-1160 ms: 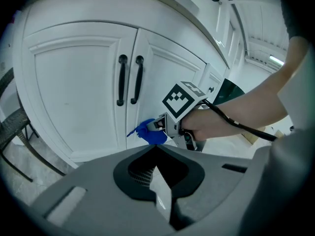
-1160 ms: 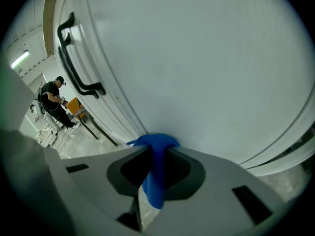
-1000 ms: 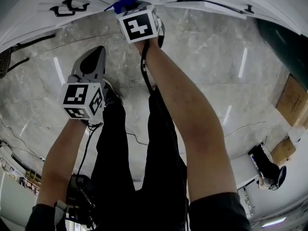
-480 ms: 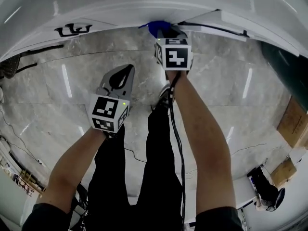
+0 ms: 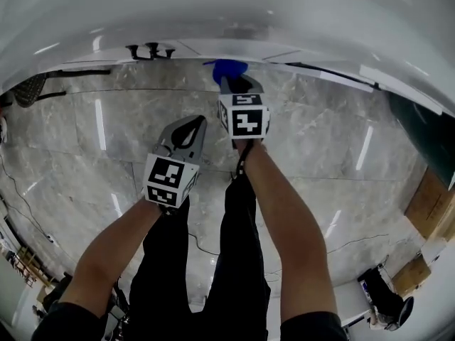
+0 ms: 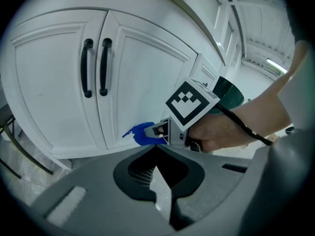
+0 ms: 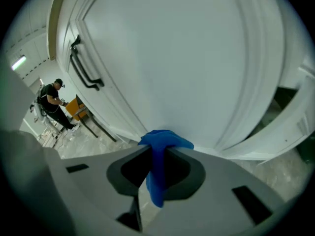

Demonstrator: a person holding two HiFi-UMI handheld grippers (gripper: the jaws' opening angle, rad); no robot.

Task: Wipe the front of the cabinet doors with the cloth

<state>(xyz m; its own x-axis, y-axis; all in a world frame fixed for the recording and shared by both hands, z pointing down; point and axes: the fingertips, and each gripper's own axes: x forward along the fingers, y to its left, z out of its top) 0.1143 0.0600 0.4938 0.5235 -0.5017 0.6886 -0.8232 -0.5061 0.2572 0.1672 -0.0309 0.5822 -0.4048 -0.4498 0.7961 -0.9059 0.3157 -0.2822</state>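
Firmly, right gripper [image 7: 157, 152] pinches blue cloth [image 7: 164, 139] (against cabinet door [image 7: 187, 58]); left gripper [image 6: 156, 151] closed, empty.

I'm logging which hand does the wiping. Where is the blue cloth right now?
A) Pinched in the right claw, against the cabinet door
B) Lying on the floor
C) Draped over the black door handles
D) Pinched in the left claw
A: the right gripper view shows the blue cloth clamped in the right claw and held against the white cabinet door, while the left claw is shut on nothing.
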